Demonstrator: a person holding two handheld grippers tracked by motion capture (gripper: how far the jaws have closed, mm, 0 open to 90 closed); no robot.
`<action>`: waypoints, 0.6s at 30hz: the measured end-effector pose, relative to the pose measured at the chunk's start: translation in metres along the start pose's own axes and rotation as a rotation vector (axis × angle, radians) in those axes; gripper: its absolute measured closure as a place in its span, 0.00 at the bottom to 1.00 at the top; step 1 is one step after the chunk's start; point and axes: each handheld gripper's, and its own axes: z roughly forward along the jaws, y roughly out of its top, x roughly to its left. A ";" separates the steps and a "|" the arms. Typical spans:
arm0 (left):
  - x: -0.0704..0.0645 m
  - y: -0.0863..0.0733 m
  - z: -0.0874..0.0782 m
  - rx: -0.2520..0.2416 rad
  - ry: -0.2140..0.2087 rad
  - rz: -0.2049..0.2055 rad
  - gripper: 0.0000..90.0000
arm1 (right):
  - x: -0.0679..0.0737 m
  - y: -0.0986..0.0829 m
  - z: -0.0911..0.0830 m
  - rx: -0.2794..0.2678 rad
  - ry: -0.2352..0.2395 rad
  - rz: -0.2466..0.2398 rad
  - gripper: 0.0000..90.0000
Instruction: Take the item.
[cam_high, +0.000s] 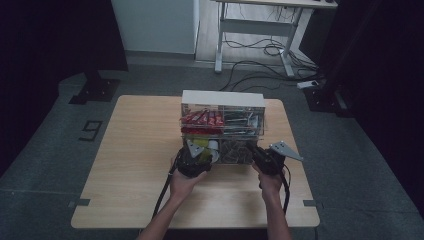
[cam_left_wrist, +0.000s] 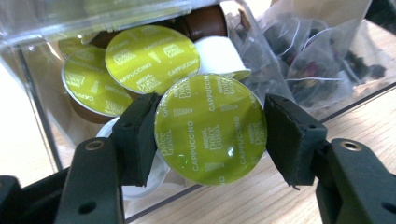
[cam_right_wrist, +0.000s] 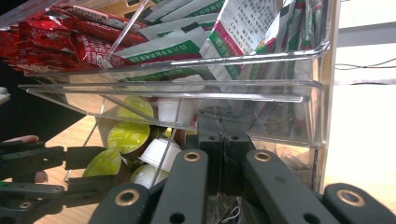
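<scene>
a green-lidded cappuccino capsule (cam_left_wrist: 210, 128), pinched at opposite edges of its rim between the pads of the left gripper (cam_left_wrist: 210, 130), lid facing the camera, at the open front of the lower left compartment of a clear acrylic organiser (cam_high: 222, 100). probably light and fairly stiff at the rim, but with a thin foil lid easy to dent or puncture, and smooth plastic sides likely slippery; best taken across the rim as now, with gentle pressure, never on the foil face.

just behind it, more green-lidded capsules (cam_left_wrist: 152, 58), a brown-bodied one (cam_left_wrist: 205, 21) and a white one (cam_left_wrist: 219, 56), piled loosely in the same compartment. in the neighbouring lower compartment, clear sachets of dark dried tea or flowers (cam_left_wrist: 322, 60), soft and crinkly by the look.

above, in the upper tray, red sachets (cam_right_wrist: 51, 42) on one side and white-and-green packets (cam_right_wrist: 243, 28) on the other, divided by a clear partition.

right gripper (cam_right_wrist: 223, 154) pressed together, jaws touching, apparently nipping a thin strand or the edge of a sachet at the lower right compartment; cannot tell exactly what. organiser near the middle of a pale wooden table (cam_high: 140, 150), both hands close against its front.
</scene>
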 end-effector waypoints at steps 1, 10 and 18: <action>0.000 0.000 -0.002 -0.005 -0.003 0.001 0.43 | 0.000 0.000 0.000 0.000 0.000 0.000 0.99; 0.003 0.001 -0.013 -0.016 -0.028 -0.004 0.43 | 0.000 0.000 0.000 0.000 0.000 0.000 0.99; 0.007 -0.002 -0.026 -0.030 -0.046 -0.018 0.43 | -0.001 0.000 0.000 0.000 0.000 -0.001 0.99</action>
